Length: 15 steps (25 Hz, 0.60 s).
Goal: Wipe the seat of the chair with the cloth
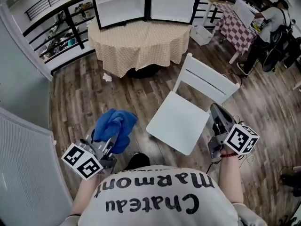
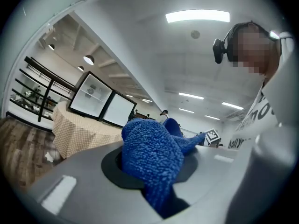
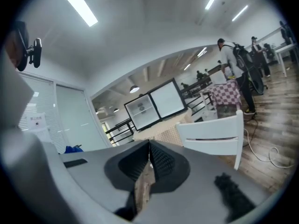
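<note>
A white chair stands in front of me, its seat (image 1: 178,121) bare and its slatted backrest (image 1: 207,80) on the far side; the backrest (image 3: 212,135) also shows in the right gripper view. My left gripper (image 1: 109,144) is held to the left of the chair, above the floor, shut on a blue cloth (image 1: 114,125) that bunches out between its jaws. Up close the blue cloth (image 2: 154,155) fills the jaw gap. My right gripper (image 1: 217,111) hovers at the seat's right edge, shut with nothing between its pads (image 3: 161,161).
A round table with a beige checked cloth (image 1: 138,39) stands behind the chair, with white-panelled cabinets (image 1: 146,1) on it. A checked table (image 1: 235,25) and a person (image 1: 268,29) are at the far right. Black railings (image 1: 56,18) run along the left. Cables (image 3: 268,155) lie on the wooden floor.
</note>
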Motion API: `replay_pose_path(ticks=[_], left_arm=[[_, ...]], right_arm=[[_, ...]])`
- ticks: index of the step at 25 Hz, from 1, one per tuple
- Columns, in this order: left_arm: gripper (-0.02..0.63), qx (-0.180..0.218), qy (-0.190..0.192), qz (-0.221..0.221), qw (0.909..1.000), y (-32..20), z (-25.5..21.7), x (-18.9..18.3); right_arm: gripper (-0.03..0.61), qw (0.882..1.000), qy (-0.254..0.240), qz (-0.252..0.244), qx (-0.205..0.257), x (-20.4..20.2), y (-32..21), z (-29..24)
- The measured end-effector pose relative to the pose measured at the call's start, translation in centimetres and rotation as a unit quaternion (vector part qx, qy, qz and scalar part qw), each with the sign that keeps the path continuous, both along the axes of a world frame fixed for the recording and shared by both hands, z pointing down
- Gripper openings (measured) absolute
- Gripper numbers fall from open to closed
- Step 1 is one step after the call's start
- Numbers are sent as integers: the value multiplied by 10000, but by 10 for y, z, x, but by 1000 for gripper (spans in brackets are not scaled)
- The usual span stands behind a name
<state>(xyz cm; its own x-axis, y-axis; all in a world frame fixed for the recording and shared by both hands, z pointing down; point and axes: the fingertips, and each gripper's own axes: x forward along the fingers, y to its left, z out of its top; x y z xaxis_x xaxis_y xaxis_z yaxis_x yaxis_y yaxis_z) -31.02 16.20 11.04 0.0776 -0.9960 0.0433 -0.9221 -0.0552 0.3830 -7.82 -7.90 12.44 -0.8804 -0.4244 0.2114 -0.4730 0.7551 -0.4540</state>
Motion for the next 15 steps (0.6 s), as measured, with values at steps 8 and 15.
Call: replay_pose_path(ticks=[8, 15], left_arm=[[86, -97, -107, 1658, 9860, -83, -7, -46], [86, -18, 329, 2341, 9716, -140, 2, -38]], right_arm=[[15, 9893, -188, 1448, 20, 12, 16, -5], [15, 9613, 248, 2740, -165, 81, 52, 12]])
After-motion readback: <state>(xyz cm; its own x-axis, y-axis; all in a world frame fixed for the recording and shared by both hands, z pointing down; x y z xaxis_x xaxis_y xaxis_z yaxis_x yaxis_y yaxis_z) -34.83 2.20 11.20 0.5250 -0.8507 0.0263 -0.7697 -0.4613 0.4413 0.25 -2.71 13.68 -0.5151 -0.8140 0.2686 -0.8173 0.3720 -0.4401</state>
